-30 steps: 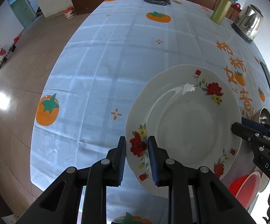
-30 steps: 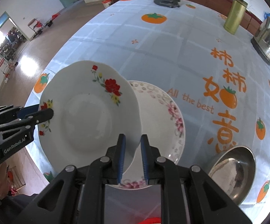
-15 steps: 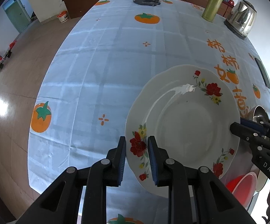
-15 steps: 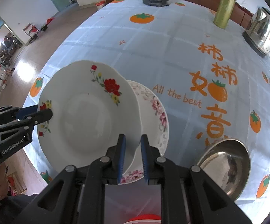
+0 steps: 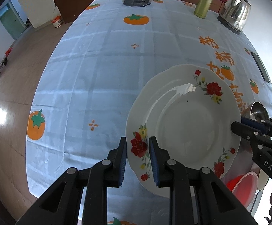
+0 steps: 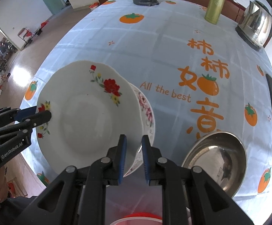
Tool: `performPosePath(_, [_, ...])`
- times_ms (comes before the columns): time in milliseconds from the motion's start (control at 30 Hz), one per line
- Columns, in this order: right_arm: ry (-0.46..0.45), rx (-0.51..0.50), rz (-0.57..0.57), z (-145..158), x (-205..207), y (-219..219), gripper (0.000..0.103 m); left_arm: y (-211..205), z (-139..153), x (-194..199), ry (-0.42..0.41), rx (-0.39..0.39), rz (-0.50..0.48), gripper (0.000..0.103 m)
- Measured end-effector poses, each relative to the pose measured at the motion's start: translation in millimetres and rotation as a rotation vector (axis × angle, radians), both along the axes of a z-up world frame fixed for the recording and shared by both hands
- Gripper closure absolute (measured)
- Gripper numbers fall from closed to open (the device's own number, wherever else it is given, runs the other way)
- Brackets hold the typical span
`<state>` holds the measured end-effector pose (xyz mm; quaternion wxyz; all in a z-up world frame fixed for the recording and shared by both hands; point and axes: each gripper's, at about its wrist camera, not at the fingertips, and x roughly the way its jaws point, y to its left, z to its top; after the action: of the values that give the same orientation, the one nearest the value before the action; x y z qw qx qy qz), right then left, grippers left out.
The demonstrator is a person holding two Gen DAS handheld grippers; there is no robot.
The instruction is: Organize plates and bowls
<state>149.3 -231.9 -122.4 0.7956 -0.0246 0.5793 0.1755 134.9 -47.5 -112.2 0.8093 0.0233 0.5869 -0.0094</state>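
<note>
Both grippers are pinching the red-flowered plate [image 5: 184, 127] by opposite rims: the left gripper [image 5: 137, 159] is gripping its left edge and the right gripper [image 6: 133, 159] its right edge, holding it tilted above the near part of the table [image 5: 107, 65]. A pink-flowered plate [image 6: 146, 112] is lying beneath it on the tablecloth, with a steel bowl [image 6: 218, 159] sitting to its right.
</note>
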Motion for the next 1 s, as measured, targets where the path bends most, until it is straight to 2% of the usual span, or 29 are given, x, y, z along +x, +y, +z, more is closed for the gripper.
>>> performPosePath(1000, [0.007,-0.018,-0.017,-6,5,-11,0.086,-13,-7,12,0.021,0.009,-0.026,0.078])
